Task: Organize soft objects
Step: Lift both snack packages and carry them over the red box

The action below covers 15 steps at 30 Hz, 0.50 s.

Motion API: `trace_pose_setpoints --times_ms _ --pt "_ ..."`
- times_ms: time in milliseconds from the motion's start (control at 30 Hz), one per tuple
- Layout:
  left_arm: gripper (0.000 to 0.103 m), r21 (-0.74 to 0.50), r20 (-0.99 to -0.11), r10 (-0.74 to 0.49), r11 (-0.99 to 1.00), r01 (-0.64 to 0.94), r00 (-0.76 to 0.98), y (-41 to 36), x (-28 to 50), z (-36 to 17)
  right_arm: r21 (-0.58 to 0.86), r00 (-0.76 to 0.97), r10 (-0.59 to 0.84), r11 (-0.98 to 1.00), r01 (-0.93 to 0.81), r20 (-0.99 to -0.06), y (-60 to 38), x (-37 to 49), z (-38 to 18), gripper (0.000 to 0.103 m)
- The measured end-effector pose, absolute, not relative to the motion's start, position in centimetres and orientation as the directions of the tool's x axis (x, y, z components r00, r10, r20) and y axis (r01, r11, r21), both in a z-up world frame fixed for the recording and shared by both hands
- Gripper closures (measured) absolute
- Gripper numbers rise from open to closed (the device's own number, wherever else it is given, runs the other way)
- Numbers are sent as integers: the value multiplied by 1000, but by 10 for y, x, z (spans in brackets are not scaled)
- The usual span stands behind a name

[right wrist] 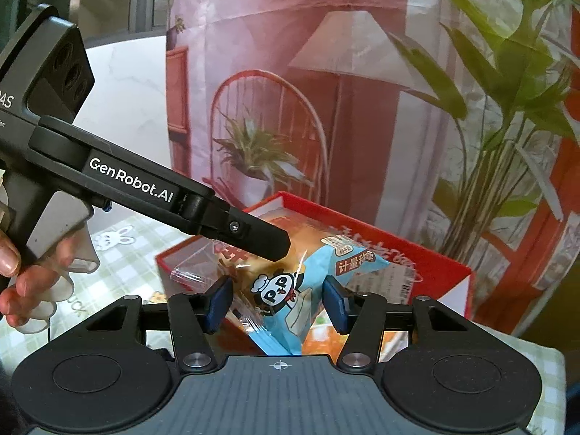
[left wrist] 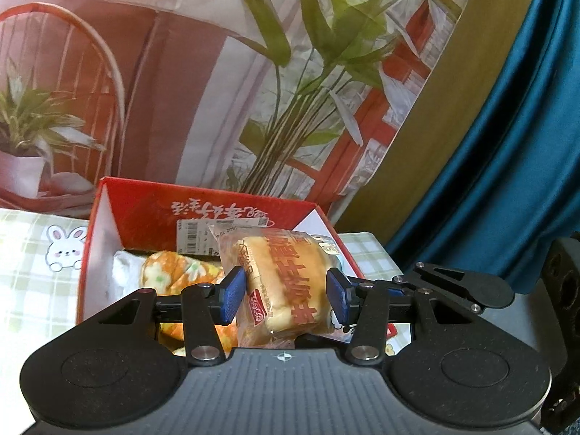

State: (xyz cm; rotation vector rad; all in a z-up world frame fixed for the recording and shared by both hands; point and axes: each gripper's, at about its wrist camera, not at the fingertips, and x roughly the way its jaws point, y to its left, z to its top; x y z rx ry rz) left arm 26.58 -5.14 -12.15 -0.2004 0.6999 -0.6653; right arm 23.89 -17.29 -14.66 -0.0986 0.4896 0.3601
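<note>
Together pinching one bread pack [left wrist: 286,282] above the red box [left wrist: 217,210]: left gripper [left wrist: 286,295], right gripper [right wrist: 279,302] (cloth [left wrist: 174,275] inside).

Your left tongs [left wrist: 286,295] hold a wrapped bun [left wrist: 286,282] between their blue pads [left wrist: 230,299], above the open red box [left wrist: 203,210]. An orange floral cloth [left wrist: 174,275] lies inside the box, which sits on the checked tabletop [left wrist: 32,272].

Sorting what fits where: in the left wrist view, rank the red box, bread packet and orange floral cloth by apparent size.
1. red box
2. bread packet, enlarged by nearness to the camera
3. orange floral cloth, mostly hidden, so unsure
</note>
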Motion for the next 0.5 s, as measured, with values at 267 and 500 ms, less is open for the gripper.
trace_pose_setpoints --times_ms 267,500 --pt "52 -399 -527 -650 758 516 548 -72 296 -122 -24 818 287 939 -344 -499 -196 265 -143 53" --pt "52 -391 -573 -641 761 517 510 -89 309 -140 -38 793 267 939 -342 -547 -209 286 -150 53"
